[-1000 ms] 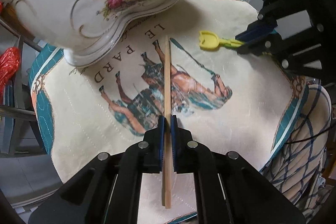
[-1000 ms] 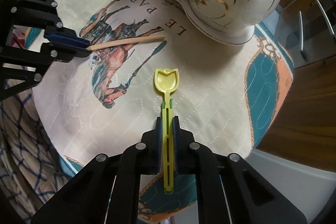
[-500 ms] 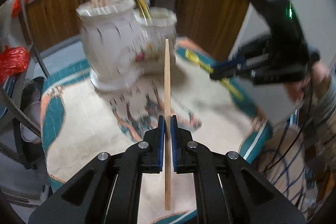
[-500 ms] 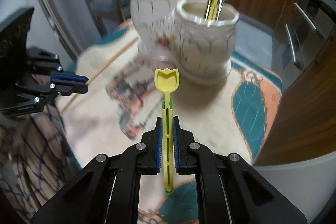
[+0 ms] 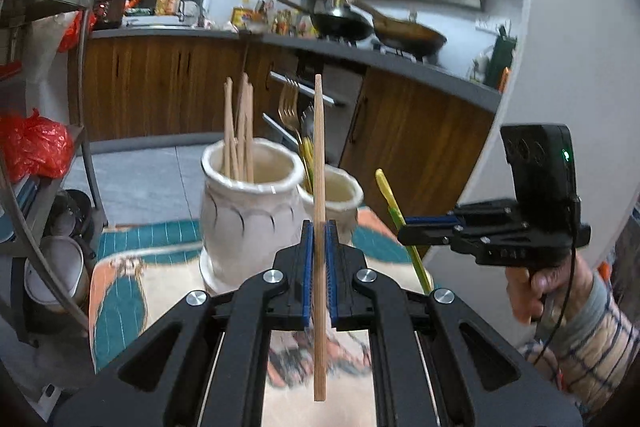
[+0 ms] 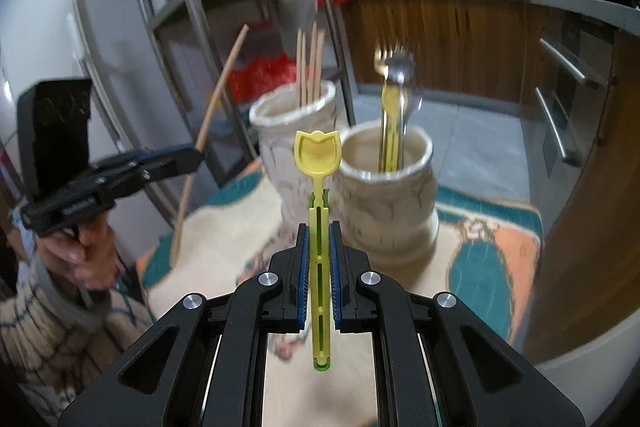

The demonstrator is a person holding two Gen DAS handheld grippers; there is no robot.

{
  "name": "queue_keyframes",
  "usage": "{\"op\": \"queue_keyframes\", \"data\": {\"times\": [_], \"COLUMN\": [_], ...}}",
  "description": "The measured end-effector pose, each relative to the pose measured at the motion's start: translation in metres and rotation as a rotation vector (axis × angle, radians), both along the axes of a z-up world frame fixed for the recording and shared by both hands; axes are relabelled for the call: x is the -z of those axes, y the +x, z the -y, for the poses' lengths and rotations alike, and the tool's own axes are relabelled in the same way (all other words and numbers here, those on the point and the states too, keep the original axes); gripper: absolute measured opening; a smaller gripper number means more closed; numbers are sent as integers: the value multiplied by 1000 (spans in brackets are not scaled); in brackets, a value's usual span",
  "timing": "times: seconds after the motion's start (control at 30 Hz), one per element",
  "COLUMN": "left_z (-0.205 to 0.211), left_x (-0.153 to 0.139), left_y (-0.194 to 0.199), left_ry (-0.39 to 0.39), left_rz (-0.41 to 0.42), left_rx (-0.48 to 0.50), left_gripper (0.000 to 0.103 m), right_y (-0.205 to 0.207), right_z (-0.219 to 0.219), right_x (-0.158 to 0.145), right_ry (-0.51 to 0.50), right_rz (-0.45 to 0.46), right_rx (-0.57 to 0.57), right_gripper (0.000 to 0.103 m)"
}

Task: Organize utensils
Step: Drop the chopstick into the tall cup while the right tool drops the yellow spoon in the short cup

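- Chopstick (image 5: 319,163) is clamped upright in the left gripper (image 5: 319,259), just in front of the tall jar (image 5: 250,211), which holds other chopsticks (image 5: 239,131). If it tilts, its end could hit the rim and slip.
- Yellow spoon (image 6: 318,163) is pinched in the right gripper (image 6: 319,267), near the short jar (image 6: 388,203) beside the tall jar, where forks (image 6: 394,67) stand; they may block its way in.

Chopsticks (image 5: 240,131) stand in the left jar (image 5: 248,219), forks (image 5: 296,119) in the right jar (image 5: 340,199).
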State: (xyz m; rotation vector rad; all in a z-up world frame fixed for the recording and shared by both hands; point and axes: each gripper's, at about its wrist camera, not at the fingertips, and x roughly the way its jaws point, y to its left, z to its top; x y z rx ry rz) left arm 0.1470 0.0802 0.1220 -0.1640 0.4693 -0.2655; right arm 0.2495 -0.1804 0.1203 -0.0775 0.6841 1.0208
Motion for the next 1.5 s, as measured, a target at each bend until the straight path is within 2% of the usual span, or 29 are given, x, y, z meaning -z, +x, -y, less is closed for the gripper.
{"op": "queue_keyframes", "data": {"times": [0.3, 0.5, 0.67, 0.8, 0.97, 1.17, 1.3, 1.5], "left_z": [-15, -25, -32, -32, -29, -22, -15, -14], "left_x": [-29, -44, -54, -53, -33, -7, 6, 15], "left_y": [25, 51, 66, 77, 88, 90, 85, 82], "left_ry": [-66, -83, -120, -132, -123, -80, -30, 3], "left_rz": [172, 242, 330, 364, 368, 316, 275, 220], "left_rx": [-46, -77, -104, -142, -168, -184, -196, -223], "left_gripper": [6, 6, 6, 6, 6, 6, 6, 6], "right_y": [25, 42, 52, 63, 68, 69, 69, 68], "right_z": [-9, -16, -18, -19, -24, -29, -28, -31], "right_x": [-9, -19, -26, -23, -16, 2, 13, 22], "right_ry": [160, 266, 293, 312, 300, 207, 157, 97], "right_rz": [45, 89, 134, 142, 157, 181, 166, 140], "right_rx": [23, 49, 76, 103, 122, 152, 173, 190], "right_gripper": [10, 10, 10, 10, 10, 10, 10, 10]}}
